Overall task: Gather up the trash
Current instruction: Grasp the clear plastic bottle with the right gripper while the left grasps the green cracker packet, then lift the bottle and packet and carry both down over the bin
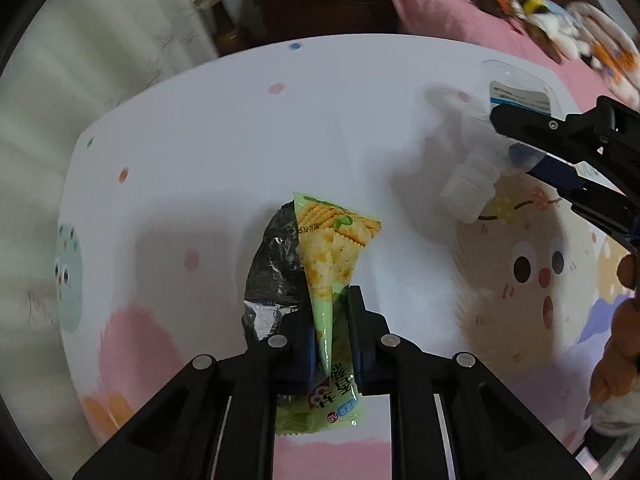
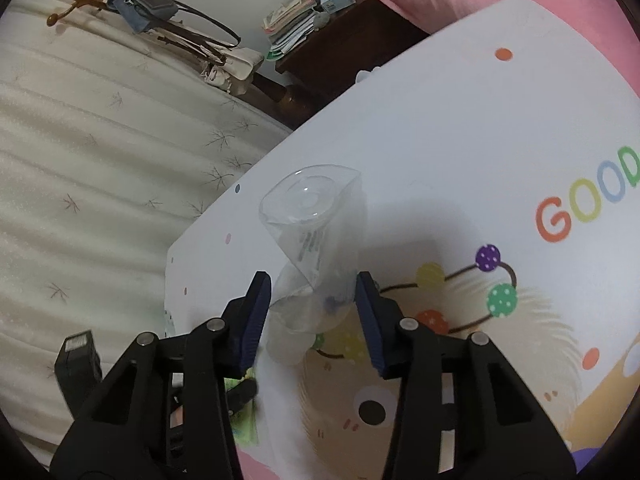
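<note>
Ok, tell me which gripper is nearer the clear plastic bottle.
Right. The right gripper has its two fingers on either side of the clear plastic bottle, around its neck end. The left gripper is off to the side, shut on the cracker wrapper.

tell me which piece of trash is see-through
The clear plastic bottle with the white cap, between the right gripper's fingers; the green cracker wrapper in the left gripper is opaque.
</note>
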